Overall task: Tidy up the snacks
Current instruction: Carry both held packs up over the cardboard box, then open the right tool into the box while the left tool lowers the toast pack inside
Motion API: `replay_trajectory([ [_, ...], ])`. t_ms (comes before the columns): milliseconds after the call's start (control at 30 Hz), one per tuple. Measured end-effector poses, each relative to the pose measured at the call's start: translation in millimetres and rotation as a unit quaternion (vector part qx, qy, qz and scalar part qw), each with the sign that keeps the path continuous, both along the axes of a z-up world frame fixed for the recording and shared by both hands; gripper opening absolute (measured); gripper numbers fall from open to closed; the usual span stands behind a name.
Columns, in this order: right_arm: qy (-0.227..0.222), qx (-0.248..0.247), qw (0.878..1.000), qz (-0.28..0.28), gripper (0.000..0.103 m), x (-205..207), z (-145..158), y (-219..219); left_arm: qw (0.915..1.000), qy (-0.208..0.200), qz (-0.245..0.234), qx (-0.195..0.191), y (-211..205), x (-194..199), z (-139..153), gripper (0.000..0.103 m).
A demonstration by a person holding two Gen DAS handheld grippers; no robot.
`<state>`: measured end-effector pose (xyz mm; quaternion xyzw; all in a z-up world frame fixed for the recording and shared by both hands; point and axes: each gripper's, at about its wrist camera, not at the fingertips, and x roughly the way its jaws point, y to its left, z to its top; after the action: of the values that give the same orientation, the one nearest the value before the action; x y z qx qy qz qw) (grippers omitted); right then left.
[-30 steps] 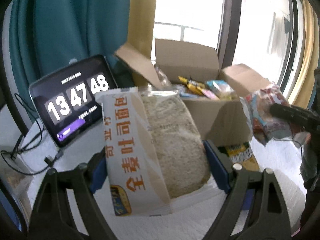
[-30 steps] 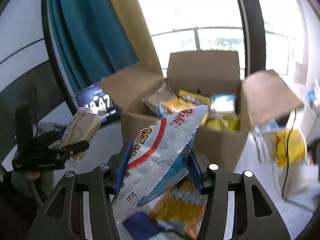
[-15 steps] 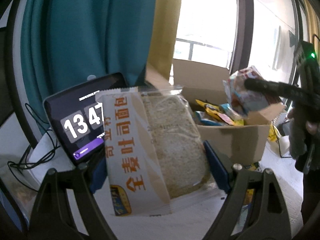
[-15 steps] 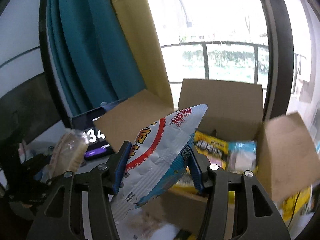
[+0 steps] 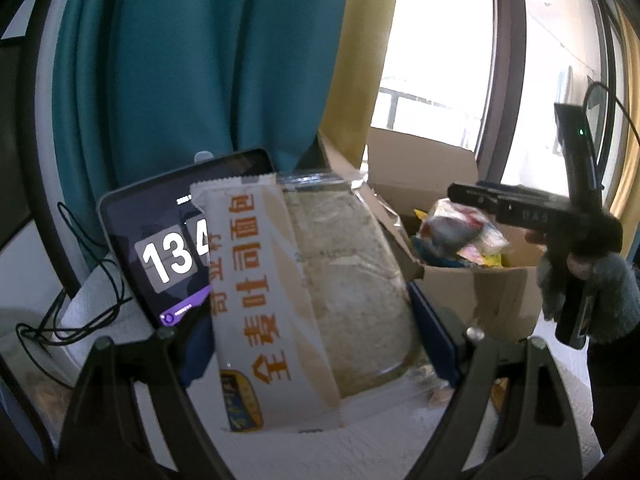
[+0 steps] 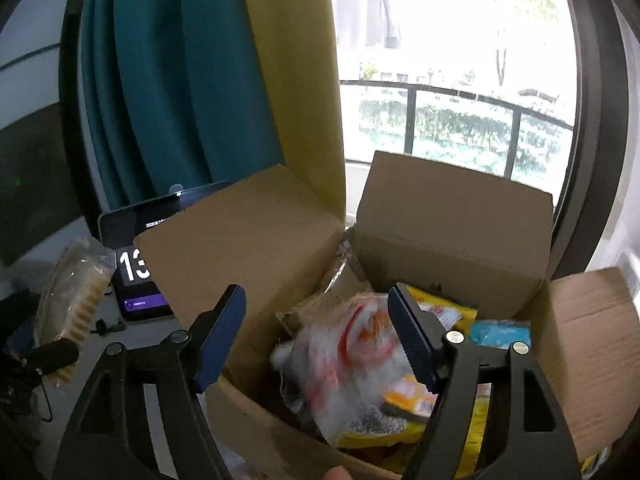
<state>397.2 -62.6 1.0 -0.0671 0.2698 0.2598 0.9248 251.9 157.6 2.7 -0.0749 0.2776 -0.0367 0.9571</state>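
My left gripper is shut on a wide bag of sliced toast bread with orange lettering, held up left of the open cardboard box. In the right wrist view that bread bag shows at far left. My right gripper hovers over the cardboard box, its jaws opening. A red and white snack bag, blurred, drops free below the blue pads among the packets inside the box. In the left wrist view the right gripper reaches over the box above that snack bag.
A tablet showing a clock leans behind the bread, left of the box; the tablet also shows in the right wrist view. Cables trail at left. Teal and yellow curtains and a window stand behind. The box flaps stick outward.
My right gripper moved over the box, opened and let go of the red and white snack bag, which falls into the box. My left gripper shifted a little with the bread.
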Motion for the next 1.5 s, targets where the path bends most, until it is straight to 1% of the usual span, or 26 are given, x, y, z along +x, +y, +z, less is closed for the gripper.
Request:
replay_trajectory([
  [33, 0.001, -0.007, 1.000, -0.010, 0.076, 1.1, -2.2, -2.7, 1.0000, 0.000, -0.001, 0.000, -0.7, -0.1, -0.2, 0.087],
  [67, 0.002, -0.012, 1.000, -0.015, 0.074, 1.1, -3.5, -2.6, 1.0000, -0.001, -0.002, 0.000, -2.1, -0.6, -0.8, 0.087],
  [100, 0.011, -0.018, 1.000, -0.021, 0.064, 4.8, -8.5, -5.7, 1.0000, -0.001, -0.002, 0.001, -2.6, -0.8, -0.3, 0.087],
  [133, 0.021, -0.021, 0.999, -0.024, 0.057, 7.7, -12.8, -7.2, 1.0000, -0.001, -0.003, 0.001, -2.9, -1.0, 0.3, 0.087],
  [167, 0.025, -0.023, 0.999, -0.027, 0.046, 9.1, -15.9, -7.6, 1.0000, -0.002, -0.004, 0.001, -2.8, -1.1, 1.1, 0.087],
  [267, 0.046, -0.035, 0.998, -0.016, 0.036, 12.9, -30.7, -2.1, 1.0000, -0.006, -0.005, 0.000, -4.9, -2.1, 5.3, 0.087],
  [333, 0.067, -0.049, 0.996, -0.013, 0.036, 17.8, -45.7, 3.4, 0.9999, -0.011, -0.009, 0.001, -8.4, -3.4, 9.5, 0.087],
  [400, 0.073, -0.051, 0.996, -0.016, 0.037, 19.3, -53.0, 3.1, 0.9998, -0.014, -0.014, 0.005, -13.4, -3.4, 13.7, 0.087],
  [467, 0.080, -0.042, 0.996, -0.014, 0.037, 20.9, -51.4, 0.1, 0.9996, -0.016, -0.020, 0.009, -20.0, -2.0, 17.2, 0.087],
  [567, 0.091, -0.016, 0.996, -0.012, 0.037, 19.6, -47.0, -12.7, 0.9992, -0.018, -0.033, 0.017, -32.8, 4.3, 22.6, 0.087],
  [833, 0.050, 0.019, 0.998, -0.040, 0.038, -8.7, -15.6, -67.1, 0.9966, -0.017, -0.072, 0.034, -77.8, 34.3, 33.0, 0.088],
  [967, 0.033, 0.031, 0.998, -0.046, 0.039, -23.7, -1.2, -93.0, 0.9951, -0.006, -0.091, 0.040, -102.8, 60.7, 29.5, 0.088],
  [1033, 0.021, 0.041, 0.998, -0.051, 0.039, -31.6, 7.2, -109.6, 0.9949, 0.005, -0.093, 0.037, -111.9, 73.2, 26.4, 0.088],
  [1167, 0.004, 0.054, 0.996, -0.066, 0.039, -41.5, 17.4, -138.2, 0.9936, 0.010, -0.107, 0.034, -134.6, 91.8, 25.6, 0.088],
  [1400, -0.008, 0.071, 0.994, -0.088, 0.040, -40.4, 25.1, -173.7, 0.9880, 0.001, -0.148, 0.043, -187.6, 125.3, 31.8, 0.088],
  [1500, -0.006, 0.077, 0.992, -0.096, 0.040, -39.2, 23.8, -180.6, 0.9860, 0.012, -0.161, 0.041, -209.8, 147.1, 29.0, 0.089],
])
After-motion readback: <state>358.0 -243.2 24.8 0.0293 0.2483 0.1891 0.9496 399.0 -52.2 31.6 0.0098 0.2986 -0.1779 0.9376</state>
